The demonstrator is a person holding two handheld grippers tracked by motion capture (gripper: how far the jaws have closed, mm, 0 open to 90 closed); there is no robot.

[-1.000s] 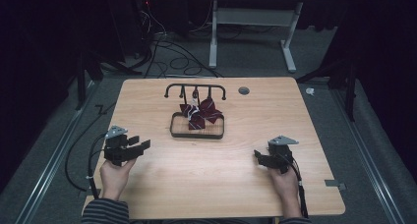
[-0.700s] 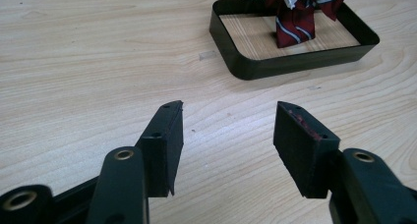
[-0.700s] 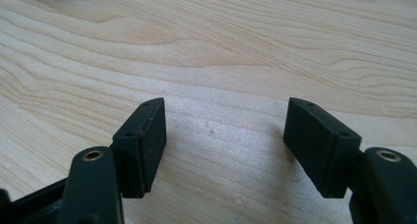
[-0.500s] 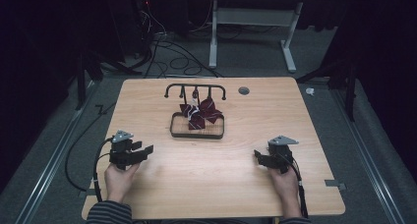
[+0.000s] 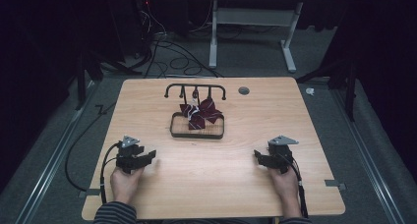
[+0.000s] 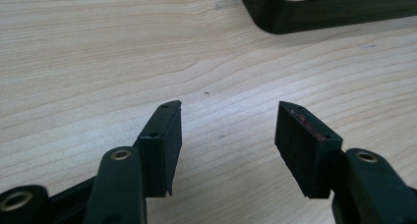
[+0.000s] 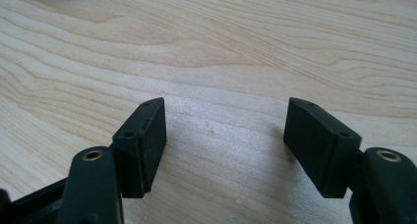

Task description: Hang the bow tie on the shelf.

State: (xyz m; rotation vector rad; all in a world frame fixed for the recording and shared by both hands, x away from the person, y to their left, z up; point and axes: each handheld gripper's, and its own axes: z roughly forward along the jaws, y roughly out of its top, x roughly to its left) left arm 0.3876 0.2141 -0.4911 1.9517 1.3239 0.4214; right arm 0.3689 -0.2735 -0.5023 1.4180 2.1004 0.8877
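high view: your left gripper (image 5: 147, 156) and right gripper (image 5: 259, 156) both sit low on the table (image 5: 314, 135), near your edge, well apart from each other. the dark red bow (image 5: 200, 114) hangs off the black hook rack (image 5: 195, 89), its lower part down over the small tray (image 5: 196, 132) at the rack's base. neither gripper is near it; the left one points roughly toward the tray.

left gripper view: jaws spread wide, nothing between them, just bare wood below. a rounded corner of the tray (image 6: 295, 13) sits ahead at the top edge, apart from the jaws. a sliver of red shows inside the tray at the frame's top; too little to tell what part of the bow it is.

right gripper view: jaws spread too, empty, wood grain under them. a dark rounded bit at top left is likely the tray's edge, can't be sure.

status as i read it: the bow is on the rack, you hold nothing, both claws are parked. either the hang is done and you're backed off, or the pick hasn't begun. can't tell which from this.
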